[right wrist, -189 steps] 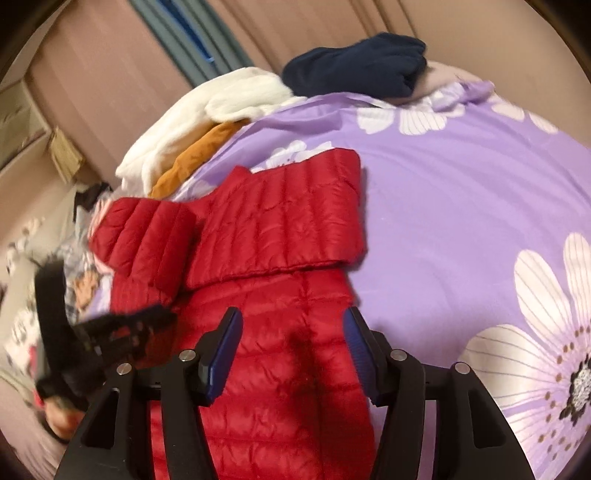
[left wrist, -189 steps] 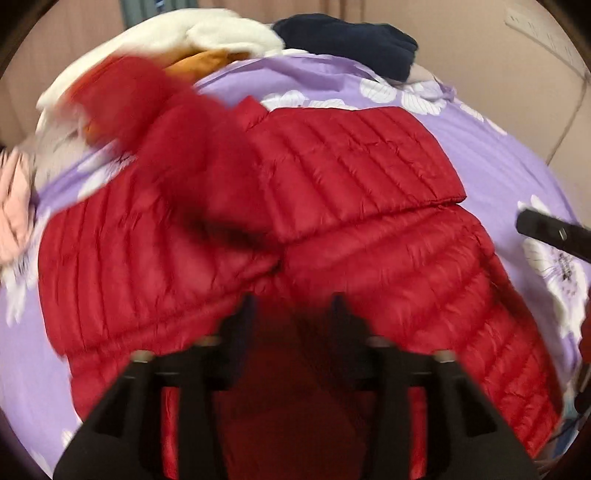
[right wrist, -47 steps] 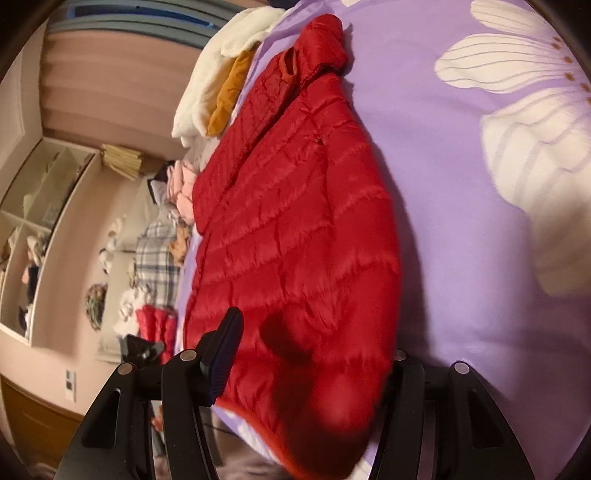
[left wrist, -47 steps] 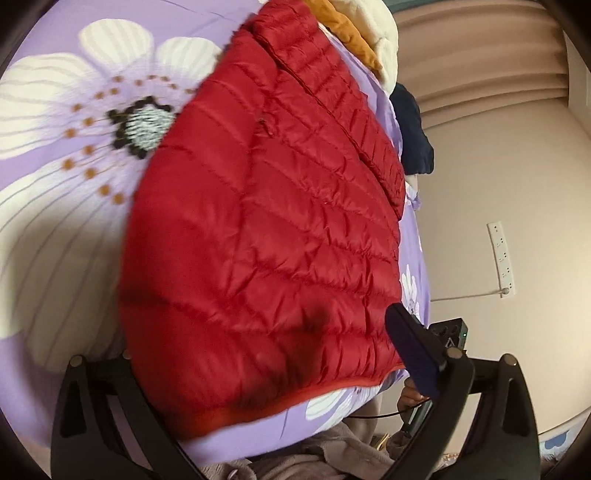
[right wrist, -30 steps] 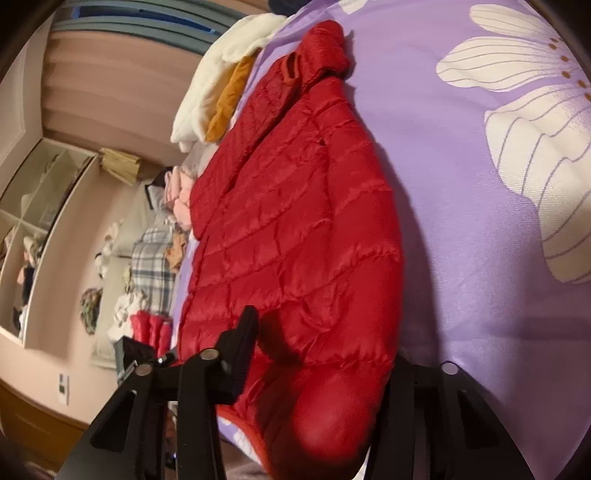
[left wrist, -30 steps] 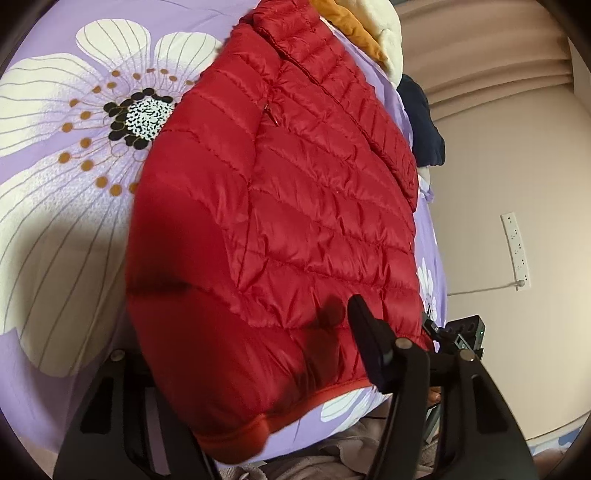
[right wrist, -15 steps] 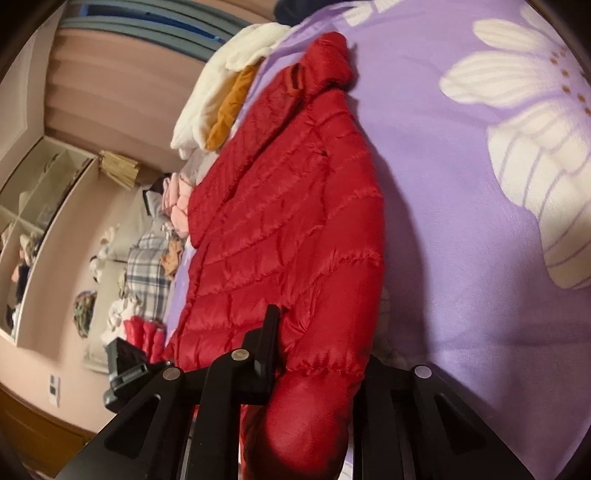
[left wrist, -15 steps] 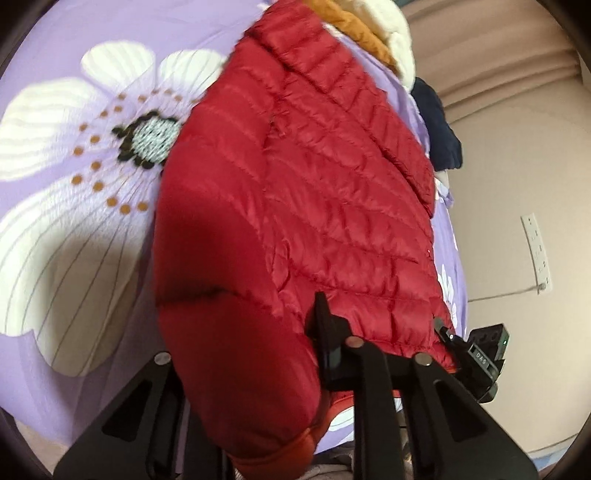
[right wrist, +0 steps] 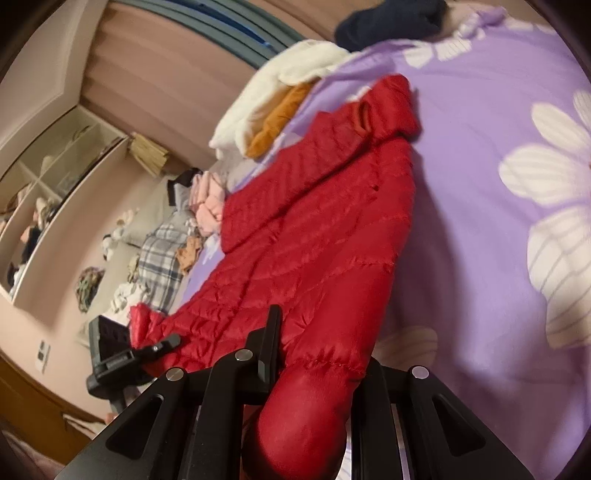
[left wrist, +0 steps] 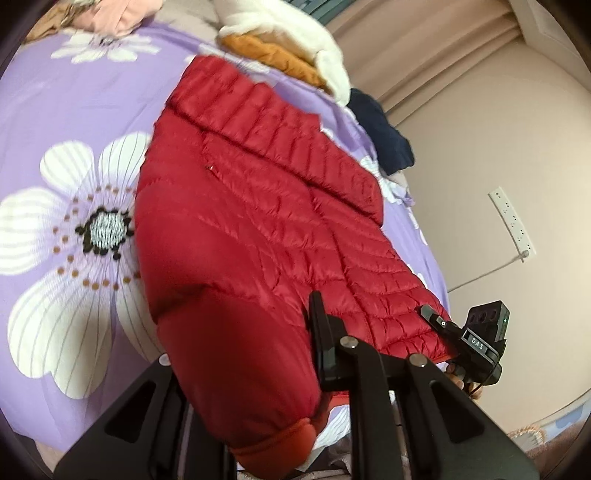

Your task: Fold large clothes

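With both sleeves folded in, I've clamped each gripper's jaws on the red quilted down jacket (left wrist: pixel 258 229)'s hem at the bed's near edge, bottom-to-collar fold left.

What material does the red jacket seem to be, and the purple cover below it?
The red jacket looks like thin, slightly shiny synthetic shell, probably nylon, with puffy filling: stitched quilted channels and soft highlights show. The purple cover looks like matte woven cotton or similar, with a printed flower pattern.

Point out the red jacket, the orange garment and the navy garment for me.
red jacket (left wrist: pixel 258 229): left wrist view, middle of the quilted body.
orange garment (left wrist: pixel 273 55): left wrist view, folded edge under the white fleece.
navy garment (right wrist: pixel 388 18): right wrist view, middle of the bundle.
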Demonstrator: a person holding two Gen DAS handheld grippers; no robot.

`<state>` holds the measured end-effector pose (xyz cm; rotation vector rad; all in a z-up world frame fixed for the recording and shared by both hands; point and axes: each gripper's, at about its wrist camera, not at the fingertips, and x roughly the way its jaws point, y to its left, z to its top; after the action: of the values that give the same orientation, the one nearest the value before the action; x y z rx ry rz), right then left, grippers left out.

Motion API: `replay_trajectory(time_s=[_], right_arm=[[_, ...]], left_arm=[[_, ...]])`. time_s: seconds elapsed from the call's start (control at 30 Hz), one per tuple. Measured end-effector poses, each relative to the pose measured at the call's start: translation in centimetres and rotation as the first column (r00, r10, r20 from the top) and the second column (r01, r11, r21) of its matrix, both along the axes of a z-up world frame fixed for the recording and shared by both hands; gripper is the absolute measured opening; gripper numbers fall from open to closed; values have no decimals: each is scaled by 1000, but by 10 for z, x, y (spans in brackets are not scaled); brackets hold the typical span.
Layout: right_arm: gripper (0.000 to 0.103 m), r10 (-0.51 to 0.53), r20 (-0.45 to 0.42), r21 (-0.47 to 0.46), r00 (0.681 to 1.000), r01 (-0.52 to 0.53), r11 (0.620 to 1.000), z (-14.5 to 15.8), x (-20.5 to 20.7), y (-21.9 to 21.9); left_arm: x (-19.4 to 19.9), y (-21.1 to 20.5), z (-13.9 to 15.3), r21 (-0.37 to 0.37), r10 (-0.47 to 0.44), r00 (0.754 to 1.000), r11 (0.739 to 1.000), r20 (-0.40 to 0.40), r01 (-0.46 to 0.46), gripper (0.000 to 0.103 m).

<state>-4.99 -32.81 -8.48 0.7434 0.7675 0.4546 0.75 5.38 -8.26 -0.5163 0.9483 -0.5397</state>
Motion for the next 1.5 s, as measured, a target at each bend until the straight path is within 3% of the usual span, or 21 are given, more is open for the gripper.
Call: replay_trajectory(time_s=[0.3, 0.7, 0.97, 1.13, 1.27, 1.5], right_arm=[[17, 39, 123, -54, 992, -33, 998, 33, -10, 1], [17, 122, 350, -135, 929, -79, 988, 93, -34, 1], [17, 134, 458, -86, 879, -106, 991, 117, -47, -10], [17, 113, 520, -17, 847, -122, 992, 127, -47, -21], [17, 94, 524, -2, 846, -109, 994, 124, -37, -25], [17, 42, 438, 34, 898, -63, 997, 104, 13, -29]], left_arm=[[-10, 2, 39, 18, -23, 991, 1000, 134, 21, 17], [-46, 9, 98, 14, -73, 936, 997, 344, 73, 17], [-71, 7, 133, -8, -131, 878, 988, 460, 152, 17], [-68, 10, 144, -46, -126, 859, 984, 497, 171, 17], [-51, 8, 139, -24, -114, 867, 989, 486, 143, 17], [9, 2, 120, -7, -73, 907, 996, 414, 83, 17]])
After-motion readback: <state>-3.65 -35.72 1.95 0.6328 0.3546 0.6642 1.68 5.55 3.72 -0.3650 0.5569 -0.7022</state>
